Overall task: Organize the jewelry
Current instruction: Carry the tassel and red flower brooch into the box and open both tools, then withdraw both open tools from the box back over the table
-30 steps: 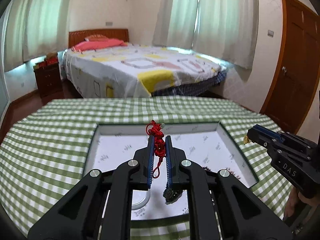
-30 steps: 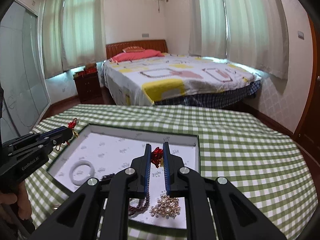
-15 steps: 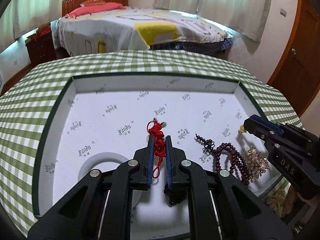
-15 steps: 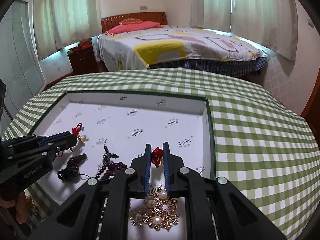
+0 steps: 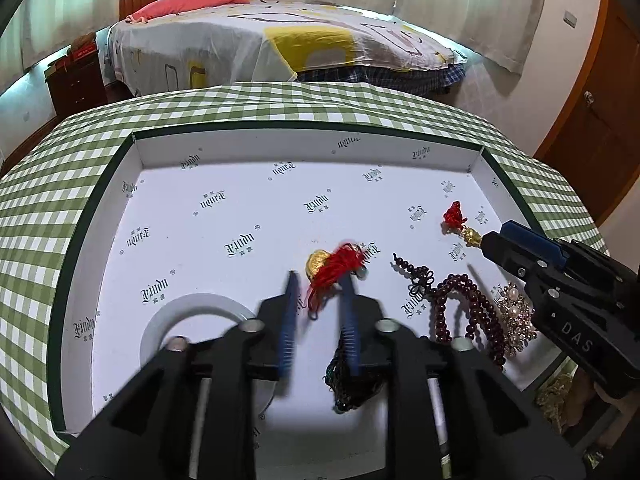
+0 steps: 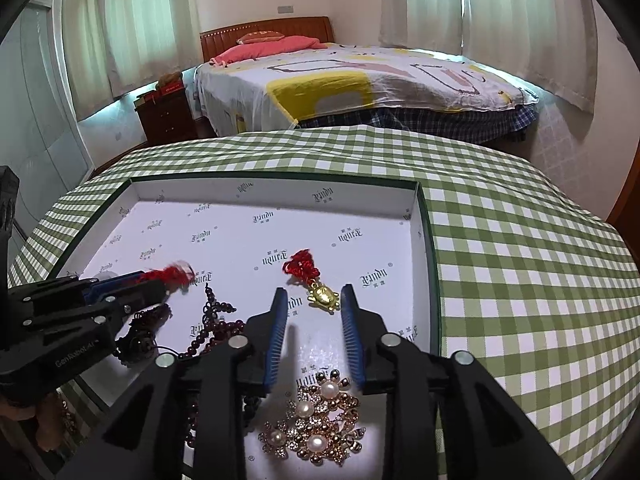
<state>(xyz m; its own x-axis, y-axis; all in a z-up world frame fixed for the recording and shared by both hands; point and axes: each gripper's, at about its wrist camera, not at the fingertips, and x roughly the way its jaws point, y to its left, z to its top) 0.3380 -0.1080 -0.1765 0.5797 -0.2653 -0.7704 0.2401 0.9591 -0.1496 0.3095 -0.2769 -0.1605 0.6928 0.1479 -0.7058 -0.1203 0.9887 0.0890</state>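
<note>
A shallow white box (image 5: 136,148) with a dark green rim sits on the checked table; it also shows in the right wrist view (image 6: 420,216). My left gripper (image 5: 320,276) is open over it, a red-cord gold charm (image 5: 332,266) lying blurred just past its fingertips. My right gripper (image 6: 312,294) is open too, with a second red-knot gold charm (image 6: 316,284) on the box floor between its tips. This charm shows in the left wrist view (image 5: 458,220).
In the box lie a white bangle (image 5: 188,308), dark red beads (image 5: 460,300), a pearl brooch (image 6: 316,420) and a dark bead piece (image 5: 352,384). The green checked cloth (image 6: 520,280) covers the table. A bed (image 6: 360,80) stands behind.
Both grippers were shut on red-cord charms and have opened. Both charms now lie in the box. Both grippers came down and tilted toward the box floor.
</note>
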